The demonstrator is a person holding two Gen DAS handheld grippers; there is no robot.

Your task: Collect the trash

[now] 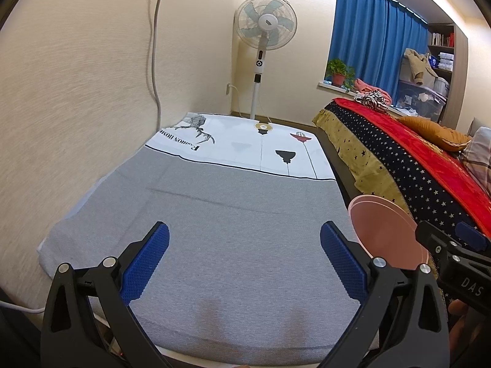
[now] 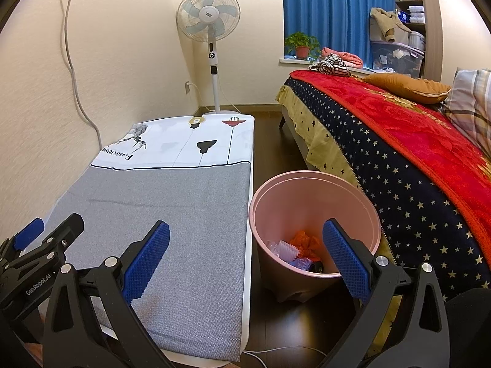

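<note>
A pink waste bin stands on the dark floor between the low table and the bed. Inside it lies trash: orange crumpled pieces, clear plastic, something white and something blue. My right gripper is open with nothing in it, held above the table's right edge and the bin's near side. My left gripper is open and empty over the grey table cover. From the left wrist, the bin's rim shows at the right, with the right gripper beside it. The left gripper shows at the left.
A low table with a grey and white printed cloth runs along the wall. A bed with a red and star-patterned blanket is at the right. A standing fan stands beyond the table. A white cable lies on the floor.
</note>
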